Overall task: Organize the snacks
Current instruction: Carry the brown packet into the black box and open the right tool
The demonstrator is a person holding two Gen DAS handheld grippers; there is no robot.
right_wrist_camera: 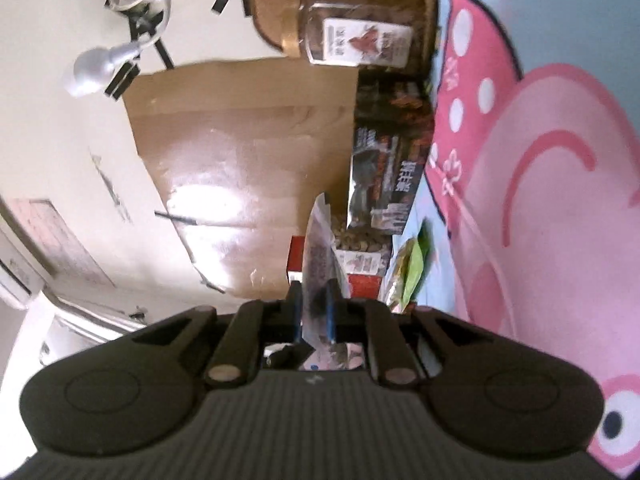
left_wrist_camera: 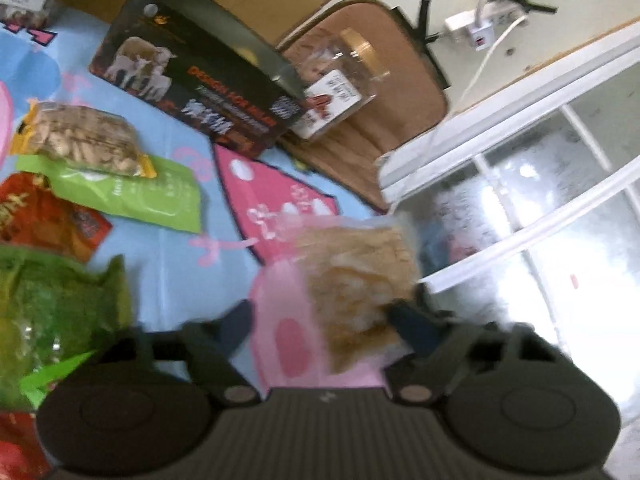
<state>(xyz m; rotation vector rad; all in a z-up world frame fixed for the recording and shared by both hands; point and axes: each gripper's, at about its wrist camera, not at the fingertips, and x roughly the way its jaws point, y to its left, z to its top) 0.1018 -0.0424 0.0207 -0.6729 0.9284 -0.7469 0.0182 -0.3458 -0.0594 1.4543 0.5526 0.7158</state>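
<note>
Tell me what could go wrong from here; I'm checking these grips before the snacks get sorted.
1. The left claw stands partly open around a clear bag of pale snacks; only one finger seems to touch it, so it may slip out.
2. The right claw is shut on just the thin edge of a silvery packet, which could tear or slide free.
3. Both views are blurred, so placement may be off.

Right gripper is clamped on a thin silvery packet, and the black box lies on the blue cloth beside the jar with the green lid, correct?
Not quite: the jar has a gold lid, as the left wrist view shows. The rest holds: right gripper clamps the silvery packet, black box lies on the blue cloth.
</note>
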